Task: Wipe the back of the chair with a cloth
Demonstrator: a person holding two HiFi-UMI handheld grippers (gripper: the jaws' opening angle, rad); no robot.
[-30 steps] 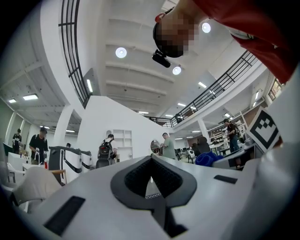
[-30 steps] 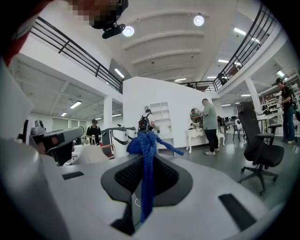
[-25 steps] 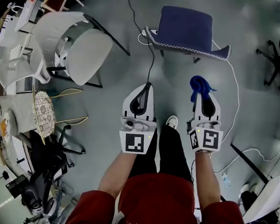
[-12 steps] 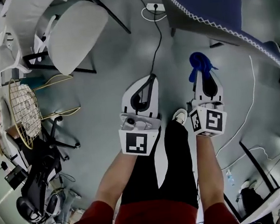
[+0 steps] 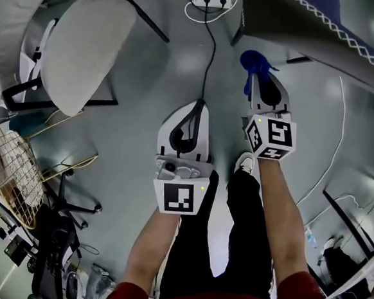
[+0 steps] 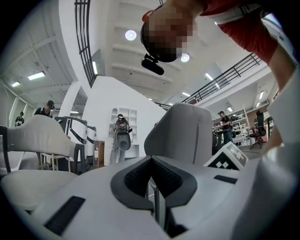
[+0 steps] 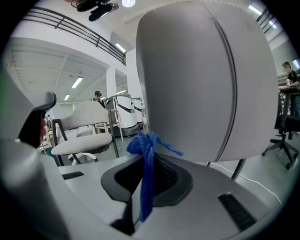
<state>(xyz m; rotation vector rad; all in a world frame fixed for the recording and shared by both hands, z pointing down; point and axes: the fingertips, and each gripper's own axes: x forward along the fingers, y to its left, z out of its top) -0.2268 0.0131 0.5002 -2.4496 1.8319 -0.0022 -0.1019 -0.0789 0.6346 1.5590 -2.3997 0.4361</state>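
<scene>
We see the cloth (image 7: 146, 154) as soft, ropy blue fabric, matt and loosely woven. At twelve o'clock, the back of the chair (image 7: 201, 79) is a smooth, matt grey shell. The right gripper (image 7: 146, 165) has a pale matt plastic body with black ribbed lining in its jaws.

From the head, the floor (image 5: 136, 72) was looked down on steeply. Each gripper view was aimed from low down, roughly level, along its own jaws. The chair back (image 7: 201, 79) was caught close by the right gripper view, farther off by the left, and shared at the head view's top right.
</scene>
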